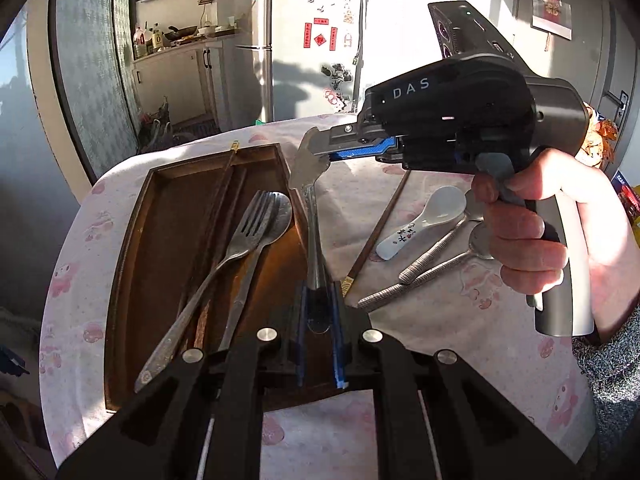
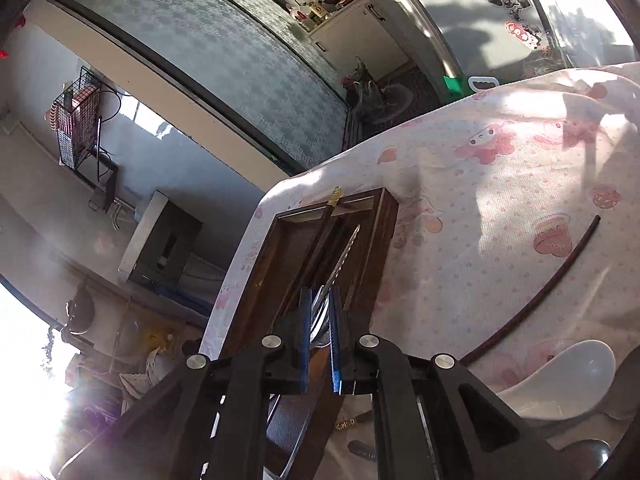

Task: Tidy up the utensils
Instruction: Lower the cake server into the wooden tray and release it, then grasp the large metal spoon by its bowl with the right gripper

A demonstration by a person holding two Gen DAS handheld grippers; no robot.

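Note:
A steel fork [image 1: 312,216] hangs in the air between both grippers, over the right rim of the dark wooden tray [image 1: 132,216]. My left gripper [image 1: 319,300] is shut on the fork's handle end. My right gripper [image 1: 320,148] is shut on the fork's head; in the right wrist view its blue pads [image 2: 306,320] clamp the tines [image 2: 322,308] above the tray [image 2: 384,232]. Inside the tray lie a fork [image 1: 224,264], a spoon [image 1: 256,256] and a dark chopstick [image 1: 224,184].
On the pink-patterned tablecloth [image 1: 400,360] right of the tray lie a white ceramic spoon [image 1: 424,220], two steel spoons with textured handles [image 1: 424,272] and a dark chopstick [image 1: 380,224]. The chopstick [image 2: 552,280] and the ceramic spoon [image 2: 560,380] show in the right wrist view.

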